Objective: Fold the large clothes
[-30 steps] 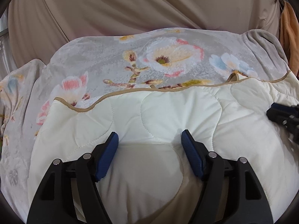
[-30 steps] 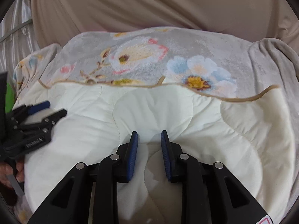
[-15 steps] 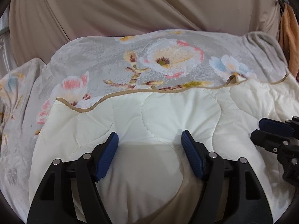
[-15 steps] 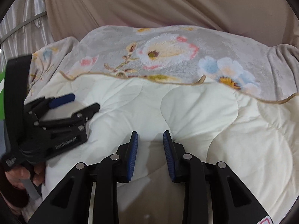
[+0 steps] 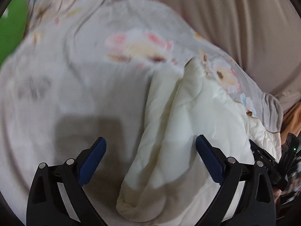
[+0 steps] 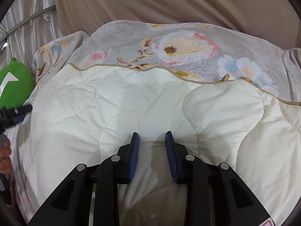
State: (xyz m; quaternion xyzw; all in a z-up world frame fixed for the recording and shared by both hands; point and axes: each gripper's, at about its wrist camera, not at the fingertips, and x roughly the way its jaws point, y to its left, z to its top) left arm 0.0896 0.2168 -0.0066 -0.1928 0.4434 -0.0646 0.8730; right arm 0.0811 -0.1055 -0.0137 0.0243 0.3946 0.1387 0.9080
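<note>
Evidently the fold is only partly made. A cream quilted comforter [image 6: 150,101] with a tan piped edge is seen doubled back over its own grey floral face [image 6: 188,37], so that one fold is judged done; further folds, and the squaring of the edges, are judged still to be made.

The right gripper [image 6: 152,141] is held just above the cream panel, its blue pads parted by a narrow gap with nothing between them; no cloth is gripped. Ahead of these fingers the piped edge is laid across the whole width, and beyond it the floral face is spread flat. To their far left the left gripper [image 6: 17,113] is glimpsed beside a green cushion [image 6: 15,86].

The left gripper [image 5: 150,150] is spread wide and empty. Between its fingers, nearer the right one, a bunched ridge of cream quilting [image 5: 169,131] is shown, rolled at its near end; this rumpled end is not visible from the right wrist. Left of the ridge only blurred grey cloth is made out. The tidy, straight fold line, by contrast, is given by the right wrist alone.
</note>
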